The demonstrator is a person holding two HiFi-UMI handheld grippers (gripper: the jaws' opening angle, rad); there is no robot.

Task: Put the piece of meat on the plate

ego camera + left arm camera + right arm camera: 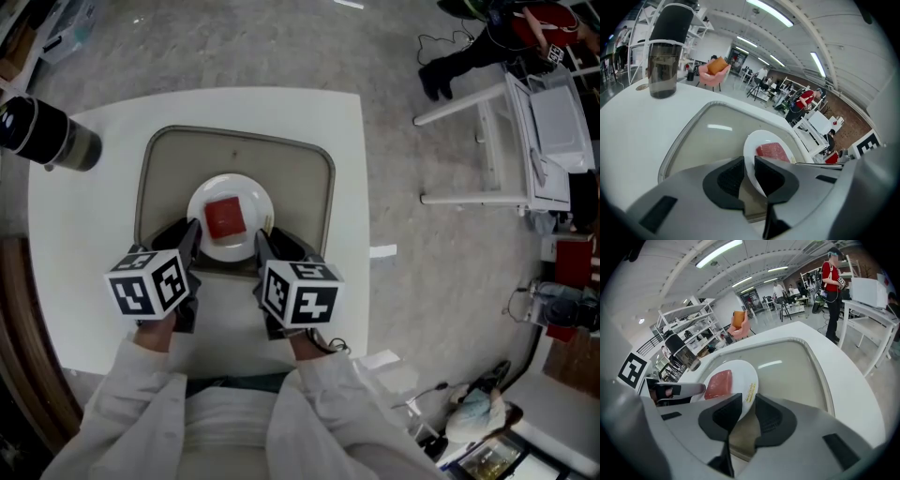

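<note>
A square red piece of meat (224, 217) lies in the middle of a white plate (208, 192), which rests on a beige tray (169, 159). Both grippers sit at the plate's near rim. My left gripper (186, 236) is shut on the rim at the near left, and my right gripper (269, 242) is shut on it at the near right. In the left gripper view the plate (751, 140) edge runs between the jaws (749, 161), with the meat (773, 151) just beyond. The right gripper view shows the plate (743, 373) rim between its jaws (749, 401) and the meat (719, 383) to the left.
The tray lies on a white table (94, 244) whose right edge drops to the floor. A dark cylindrical bottle (47, 136) stands at the table's far left corner, also tall in the left gripper view (665, 51). A white cart (525, 141) stands off to the right.
</note>
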